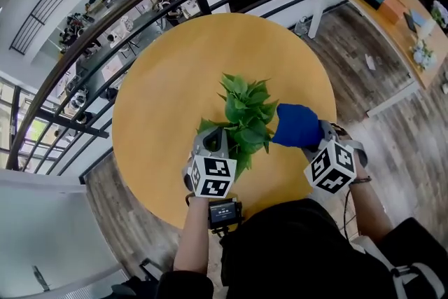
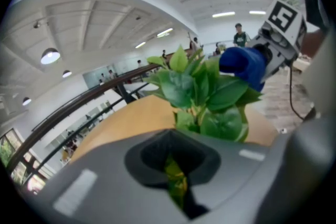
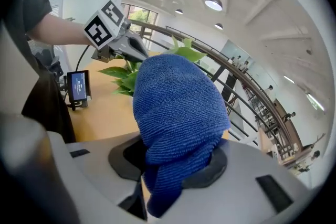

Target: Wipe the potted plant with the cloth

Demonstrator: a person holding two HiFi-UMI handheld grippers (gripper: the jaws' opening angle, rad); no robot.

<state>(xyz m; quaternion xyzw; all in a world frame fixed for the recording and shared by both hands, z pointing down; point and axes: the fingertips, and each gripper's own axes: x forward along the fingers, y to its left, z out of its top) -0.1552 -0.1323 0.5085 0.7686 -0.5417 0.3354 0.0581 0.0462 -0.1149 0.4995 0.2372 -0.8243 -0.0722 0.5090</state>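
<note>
The left gripper (image 2: 181, 198) pinches a leaf (image 2: 175, 178) of the potted plant (image 2: 203, 93).

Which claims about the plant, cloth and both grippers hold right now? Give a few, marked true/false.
1. The right gripper is shut on the blue terry cloth. True.
2. The left gripper is open and empty. False: its jaws are closed on a yellow-green leaf of the plant.
3. The green leafy plant is on the round orange-yellow wooden table. True, though its pot is hidden.
4. The cloth lies flat on the table. False: it is bunched in the right gripper, against the plant's right side in the head view.
</note>
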